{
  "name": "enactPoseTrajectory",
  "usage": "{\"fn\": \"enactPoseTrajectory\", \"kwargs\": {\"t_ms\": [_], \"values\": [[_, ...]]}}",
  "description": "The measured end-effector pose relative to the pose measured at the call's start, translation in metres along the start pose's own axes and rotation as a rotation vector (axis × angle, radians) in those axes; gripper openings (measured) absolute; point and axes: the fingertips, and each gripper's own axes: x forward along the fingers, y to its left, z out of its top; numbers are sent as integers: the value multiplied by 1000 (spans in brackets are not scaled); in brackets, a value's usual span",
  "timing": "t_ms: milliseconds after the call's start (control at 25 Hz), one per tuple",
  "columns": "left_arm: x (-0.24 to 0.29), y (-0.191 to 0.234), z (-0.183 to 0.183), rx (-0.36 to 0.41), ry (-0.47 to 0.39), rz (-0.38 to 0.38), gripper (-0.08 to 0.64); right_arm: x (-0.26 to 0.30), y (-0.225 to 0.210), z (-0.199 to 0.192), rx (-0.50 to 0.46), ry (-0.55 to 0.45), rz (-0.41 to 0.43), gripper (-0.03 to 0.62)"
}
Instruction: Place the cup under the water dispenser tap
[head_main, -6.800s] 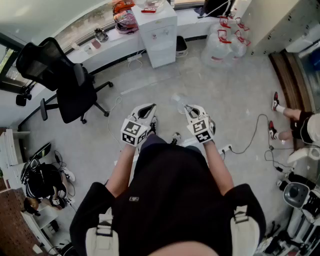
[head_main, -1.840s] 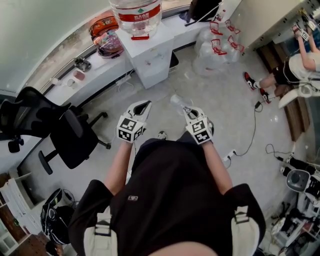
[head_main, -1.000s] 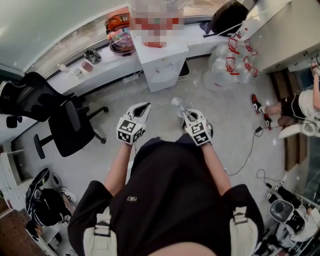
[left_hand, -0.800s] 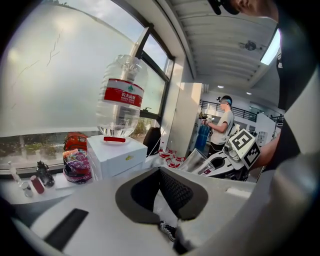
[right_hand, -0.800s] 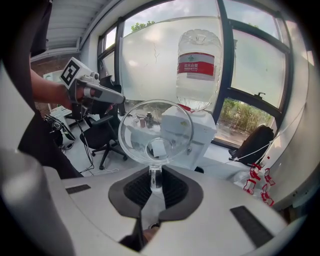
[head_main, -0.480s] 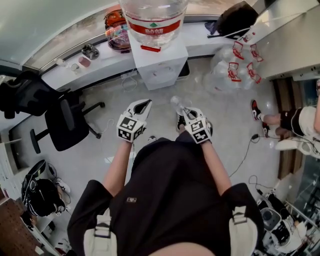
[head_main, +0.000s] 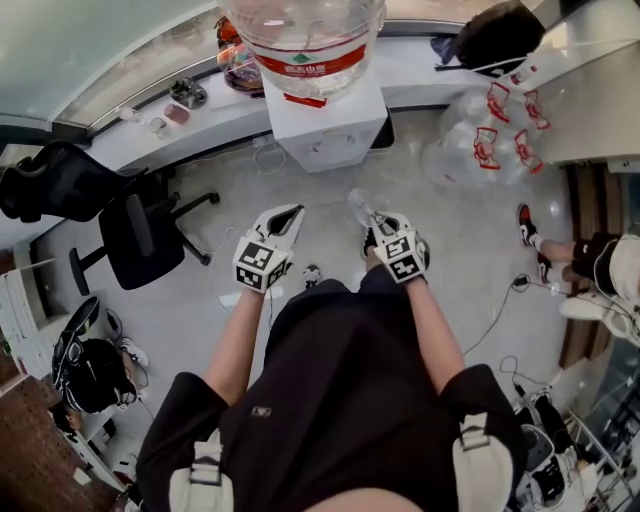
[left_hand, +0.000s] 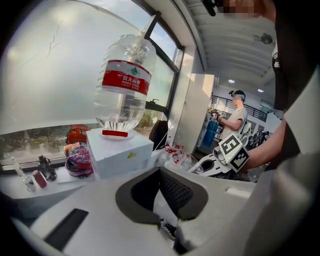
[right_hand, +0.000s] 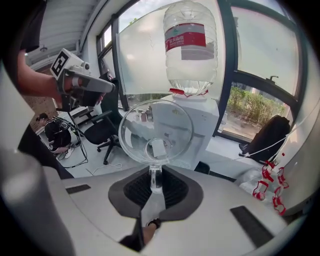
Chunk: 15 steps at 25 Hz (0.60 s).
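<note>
The clear plastic cup (head_main: 357, 203) hangs tilted out in front of my right gripper (head_main: 372, 215), which is shut on its rim. In the right gripper view the cup (right_hand: 156, 131) shows its open mouth towards me, its wall pinched between the pads (right_hand: 170, 187). The white water dispenser (head_main: 327, 122) with its upturned bottle (head_main: 305, 40) stands ahead on the floor, a good stretch beyond the cup. That dispenser (right_hand: 195, 130) also shows behind the cup. My left gripper (head_main: 289, 211) is held beside the right one, shut with nothing in it (left_hand: 160, 172).
A black office chair (head_main: 140, 235) stands at the left. Several empty water jugs (head_main: 480, 145) lie right of the dispenser. A long sill (head_main: 170, 100) with small items runs behind. A seated person's legs (head_main: 590, 258) show at the far right, and cables (head_main: 500, 300) lie on the floor.
The dispenser has drawn closer and lower in the head view as the person stepped towards it. Both grippers stay out in front, the right still gripping the cup.
</note>
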Motion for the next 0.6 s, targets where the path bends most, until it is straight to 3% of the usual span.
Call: {"fn": "enactPoseTrajectory", "kwargs": {"t_ms": [320, 600], "values": [[21, 0, -7, -11, 76, 2, -2, 39, -33, -26, 46, 37, 10, 14], [41, 10, -6, -11, 87, 23, -2, 79, -64, -50, 33, 85, 4, 14]]}}
